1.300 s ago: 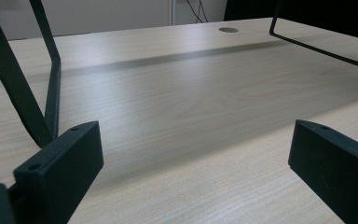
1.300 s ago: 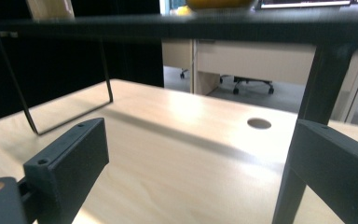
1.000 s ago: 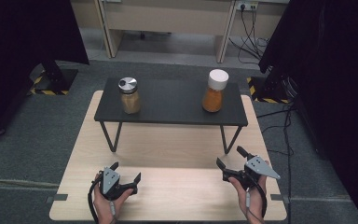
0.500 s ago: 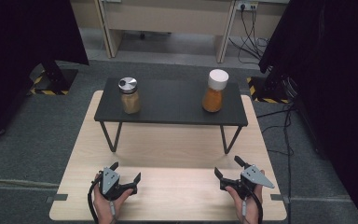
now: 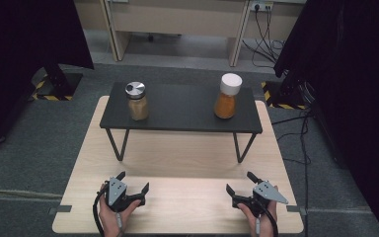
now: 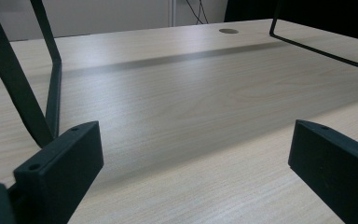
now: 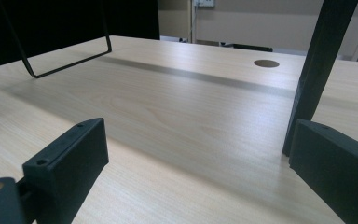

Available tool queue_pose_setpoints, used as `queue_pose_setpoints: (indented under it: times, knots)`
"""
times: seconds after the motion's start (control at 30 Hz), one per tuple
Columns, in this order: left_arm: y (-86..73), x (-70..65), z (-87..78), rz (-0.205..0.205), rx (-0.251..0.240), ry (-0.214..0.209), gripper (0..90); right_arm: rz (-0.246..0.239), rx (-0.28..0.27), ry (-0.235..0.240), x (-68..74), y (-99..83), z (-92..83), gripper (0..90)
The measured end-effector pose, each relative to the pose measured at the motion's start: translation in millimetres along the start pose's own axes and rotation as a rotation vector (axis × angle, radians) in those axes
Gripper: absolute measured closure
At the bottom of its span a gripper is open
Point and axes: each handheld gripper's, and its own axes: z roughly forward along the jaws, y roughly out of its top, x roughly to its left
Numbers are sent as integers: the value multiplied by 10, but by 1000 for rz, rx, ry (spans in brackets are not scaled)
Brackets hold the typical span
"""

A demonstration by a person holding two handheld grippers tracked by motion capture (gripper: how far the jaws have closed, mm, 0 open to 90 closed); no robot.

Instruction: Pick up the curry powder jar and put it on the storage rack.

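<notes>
Two jars stand on a low black shelf: a brown-filled glass jar with a silver lid at its left, and an orange-filled jar with a white cap at its right. My left gripper rests open on the wooden table near the front left, nothing between its jaws. My right gripper rests open near the front right, also with nothing in it. In the left gripper view the gripper faces the shelf's left leg. In the right gripper view the gripper faces the right leg.
The light wooden table carries the shelf on thin black wire legs. Grey carpet lies around it. Black curtains hang at both sides, and cables run over the floor at the right. A round hole marks the tabletop.
My right gripper has drawn back toward the table's front edge. The left gripper and both jars have stayed put.
</notes>
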Motion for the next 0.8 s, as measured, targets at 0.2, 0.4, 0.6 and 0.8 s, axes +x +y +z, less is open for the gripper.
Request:
queue_pose_setpoints:
  times: [0.2,0.4,0.6,0.8]
  knots:
    - [6,4,3,-1,3,-1,23,16,26,-16,20,8,-16,42]
    - [3,7,2,-3,1,-2,23,21,52,-17,15,14,5,41]
    - [6,4,3,-1,3,-1,23,17,70,-12,10,8,17,40]
    - [9,2,3,4,5,-1,23,15,96,-6,-1,10,36,39]
